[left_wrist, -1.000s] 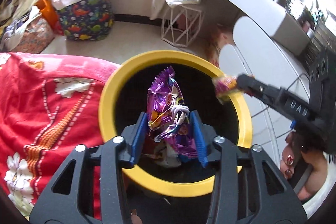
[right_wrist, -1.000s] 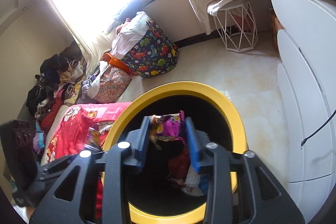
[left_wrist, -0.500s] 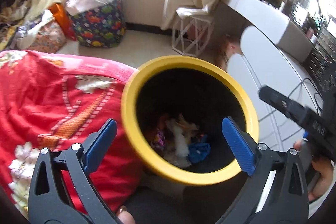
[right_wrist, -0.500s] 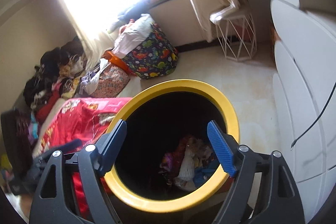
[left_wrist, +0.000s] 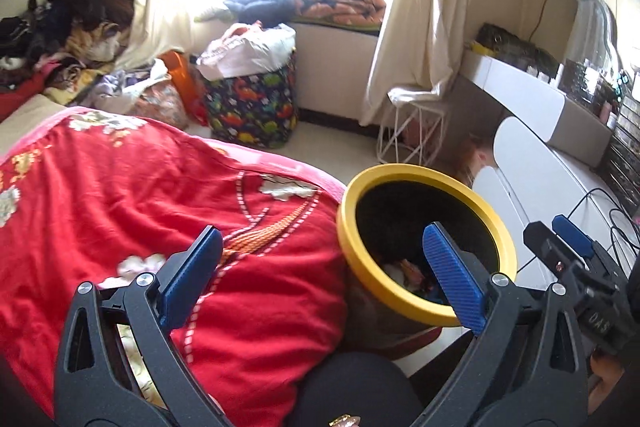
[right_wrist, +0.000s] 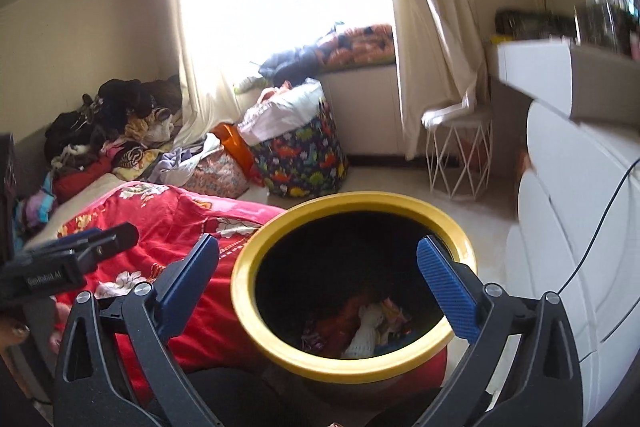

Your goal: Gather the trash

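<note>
A bin with a yellow rim [left_wrist: 400,173] [right_wrist: 360,199] and a black inside stands beside the bed. Crumpled wrappers [right_wrist: 360,327] [left_wrist: 404,271] lie at its bottom. My left gripper [left_wrist: 320,239] is open and empty, held over the red quilt's edge, with its right finger in front of the bin's mouth. My right gripper [right_wrist: 318,247] hangs before the bin's mouth, its jaws opening with nothing between them. Each gripper shows in the other's view: the right gripper [left_wrist: 556,231] at the right edge, the left gripper [right_wrist: 100,237] at the left edge.
A red flowered quilt [left_wrist: 160,195] covers the bed left of the bin. A dinosaur-print basket [left_wrist: 248,107] and a white wire stool [left_wrist: 412,131] stand by the window wall. White drawers [right_wrist: 580,227] with a dangling cable line the right. Clothes [left_wrist: 60,27] pile at the far left.
Both grippers let go of their wrappers, which dropped into the bin, and opened wide. Both then drew back and tilted up, the left swinging left over the quilt.
</note>
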{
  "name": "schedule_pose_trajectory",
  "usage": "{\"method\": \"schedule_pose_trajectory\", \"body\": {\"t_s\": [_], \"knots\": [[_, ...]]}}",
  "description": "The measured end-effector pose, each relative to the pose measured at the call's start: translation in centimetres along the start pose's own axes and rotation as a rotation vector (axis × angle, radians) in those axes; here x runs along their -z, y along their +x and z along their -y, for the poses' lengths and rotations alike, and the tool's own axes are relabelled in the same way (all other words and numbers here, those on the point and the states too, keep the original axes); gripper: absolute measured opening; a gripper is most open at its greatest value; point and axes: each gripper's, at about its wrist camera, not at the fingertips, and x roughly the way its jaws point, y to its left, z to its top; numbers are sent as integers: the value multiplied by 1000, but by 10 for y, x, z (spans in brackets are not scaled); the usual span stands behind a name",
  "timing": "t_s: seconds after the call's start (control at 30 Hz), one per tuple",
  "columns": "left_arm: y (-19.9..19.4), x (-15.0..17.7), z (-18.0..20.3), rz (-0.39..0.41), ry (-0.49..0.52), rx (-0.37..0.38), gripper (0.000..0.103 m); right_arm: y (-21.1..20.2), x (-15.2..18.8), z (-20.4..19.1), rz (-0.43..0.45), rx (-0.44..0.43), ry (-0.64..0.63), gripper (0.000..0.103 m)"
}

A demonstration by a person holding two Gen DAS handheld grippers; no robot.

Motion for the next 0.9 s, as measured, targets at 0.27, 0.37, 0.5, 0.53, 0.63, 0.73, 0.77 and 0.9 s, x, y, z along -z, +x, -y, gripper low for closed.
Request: {"method": "schedule_pose_trajectory", "body": {"t_s": [0.27, 0.37, 0.5, 0.53, 0.63, 0.73, 0.77, 0.9], "knots": [[-26, 7, -8, 84, -7, -41, 92, -19, 4, -22, 129, 61, -106, 97], [-31, 5, -8, 111, -8, -49, 92, -22, 3, -21, 150, 87, -106, 97], [-35, 5, -9, 127, -12, -40, 92, -23, 4, -15, 150, 108, -92, 97], [-36, 5, -9, 129, -13, -38, 92, -24, 4, -15, 152, 112, -91, 97], [-37, 5, -9, 137, -13, -36, 92, -25, 5, -14, 155, 119, -92, 97], [-37, 5, -9, 139, -14, -35, 92, -26, 6, -14, 158, 120, -94, 97], [-37, 5, -9, 140, -15, -35, 92, -26, 5, -14, 157, 118, -94, 97], [-37, 5, -8, 141, -12, -39, 92, -27, 5, -13, 161, 122, -94, 97]]}}
